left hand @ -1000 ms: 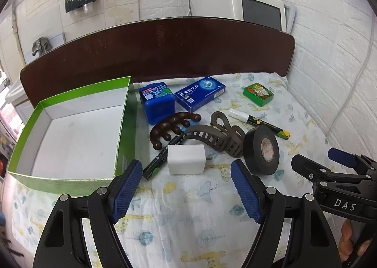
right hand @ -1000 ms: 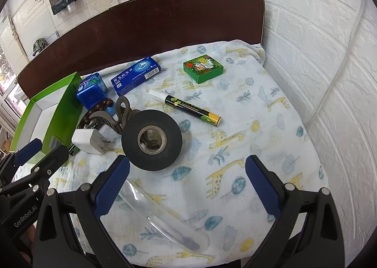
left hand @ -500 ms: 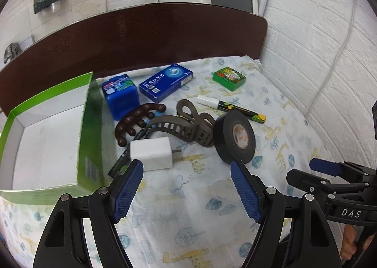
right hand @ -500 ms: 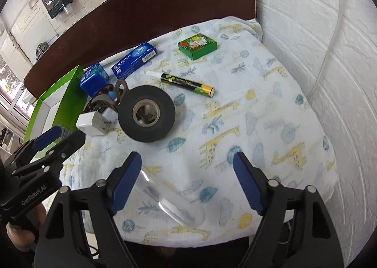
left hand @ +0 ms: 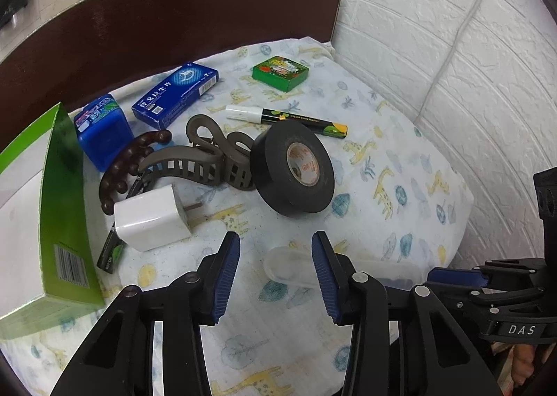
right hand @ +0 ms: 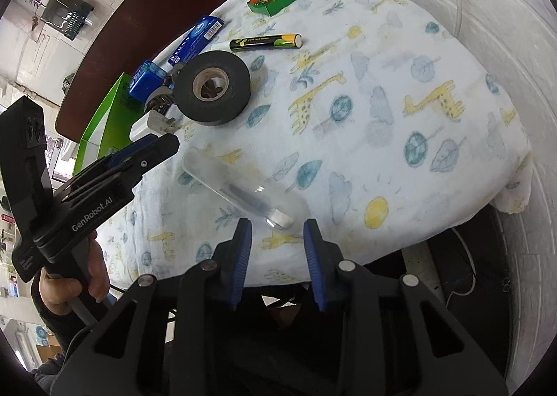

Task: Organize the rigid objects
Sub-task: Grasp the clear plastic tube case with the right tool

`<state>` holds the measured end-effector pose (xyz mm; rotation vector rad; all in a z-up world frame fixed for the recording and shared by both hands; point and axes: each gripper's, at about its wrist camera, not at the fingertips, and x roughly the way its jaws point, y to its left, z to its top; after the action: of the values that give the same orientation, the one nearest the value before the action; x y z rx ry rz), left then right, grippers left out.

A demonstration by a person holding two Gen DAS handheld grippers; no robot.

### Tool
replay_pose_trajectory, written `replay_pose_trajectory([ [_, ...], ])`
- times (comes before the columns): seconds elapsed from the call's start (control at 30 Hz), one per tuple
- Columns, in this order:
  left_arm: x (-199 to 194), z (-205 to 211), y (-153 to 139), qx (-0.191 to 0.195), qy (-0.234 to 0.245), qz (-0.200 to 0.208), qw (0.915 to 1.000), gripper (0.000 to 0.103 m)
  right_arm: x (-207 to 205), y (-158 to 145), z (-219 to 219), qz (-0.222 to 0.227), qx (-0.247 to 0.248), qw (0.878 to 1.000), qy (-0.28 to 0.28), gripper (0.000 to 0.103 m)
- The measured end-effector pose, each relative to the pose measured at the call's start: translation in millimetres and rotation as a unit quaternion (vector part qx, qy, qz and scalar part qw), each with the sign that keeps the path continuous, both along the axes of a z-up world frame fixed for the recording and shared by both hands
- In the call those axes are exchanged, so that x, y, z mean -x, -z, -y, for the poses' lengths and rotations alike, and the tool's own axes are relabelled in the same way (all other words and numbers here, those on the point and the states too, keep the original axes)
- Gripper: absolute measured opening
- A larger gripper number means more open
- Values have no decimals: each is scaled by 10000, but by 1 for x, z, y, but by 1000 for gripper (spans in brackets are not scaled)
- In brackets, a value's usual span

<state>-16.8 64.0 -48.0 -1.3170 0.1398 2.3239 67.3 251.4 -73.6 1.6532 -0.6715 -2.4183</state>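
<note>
A clear plastic case (right hand: 236,187) lies on the giraffe-print cloth near its front edge. Its near end lies between the closing jaws of my right gripper (right hand: 276,227), and the pads do not press it. The other end of the case (left hand: 289,267) sits between the fingers of my left gripper (left hand: 275,246), which is also closing; the right pad is at the case and the left pad is clear of it. From the left wrist view the right gripper (left hand: 449,277) shows at the right. In the right wrist view the left gripper (right hand: 153,149) reaches in from the left.
Behind the case lie a black tape roll (left hand: 296,169), white charger (left hand: 149,218), brown hair claw (left hand: 209,159), brown beaded comb (left hand: 122,166), two blue boxes (left hand: 104,131), a marker (left hand: 289,117) and a small green box (left hand: 280,72). An open green carton (left hand: 66,204) stands left. The cloth's edge (right hand: 452,232) drops off right.
Both grippers have come down and in toward the clear case at the front edge, tilting more steeply. Both pairs of jaws have narrowed from wide open to around the case's ends.
</note>
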Motion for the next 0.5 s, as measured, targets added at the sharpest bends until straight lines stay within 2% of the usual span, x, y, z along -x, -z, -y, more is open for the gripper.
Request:
replay_pose_trajectory([
  [0.17,4,2,10,14,89,172,9998,44,3,8,1,144,86,9998,58,30],
  [0.33,5,-3,19,-36,232,367,9991,44,8,10,2,80,70,9999,75,30],
  [0.5,5,-3,22,-32,248,442,9987,44,15,8,8,-115,-235,9996,55,30],
])
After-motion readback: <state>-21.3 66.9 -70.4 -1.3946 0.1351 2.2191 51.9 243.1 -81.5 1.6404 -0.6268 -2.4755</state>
